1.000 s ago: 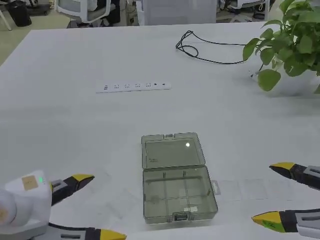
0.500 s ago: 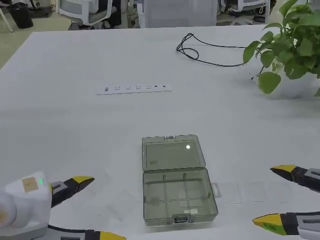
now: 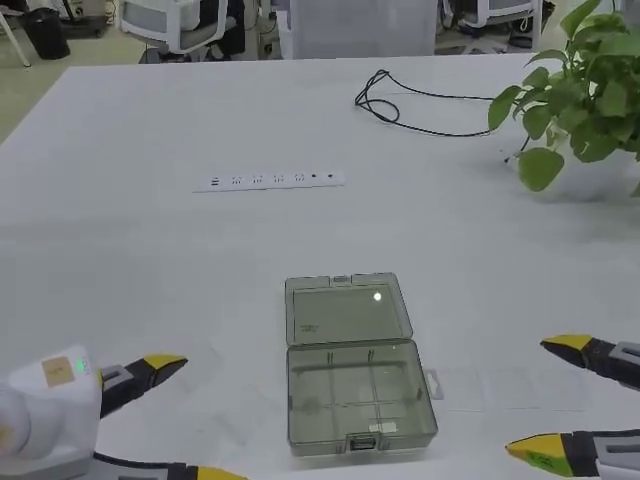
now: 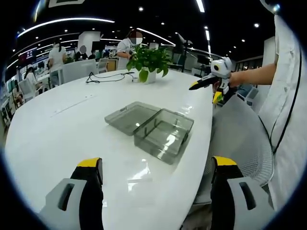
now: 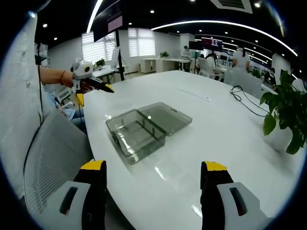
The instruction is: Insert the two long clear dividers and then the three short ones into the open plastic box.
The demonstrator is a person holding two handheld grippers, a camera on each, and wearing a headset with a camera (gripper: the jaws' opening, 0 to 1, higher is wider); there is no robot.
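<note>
Most of the frame is white table (image 3: 150,250). The open plastic box (image 3: 360,400) sits at lower centre, lid flopped flat toward the top, so the tray is easy to reach from above. The left gripper (image 3: 190,420) is at lower left and the right gripper (image 3: 548,397) at lower right. Both are spread wide and holding nothing, flanking the box. The clear dividers (image 3: 510,388) lie flat just right of the box. They're really faint, probably staged there so the right claw can grab them easily. I'd say none are picked up yet.
</note>
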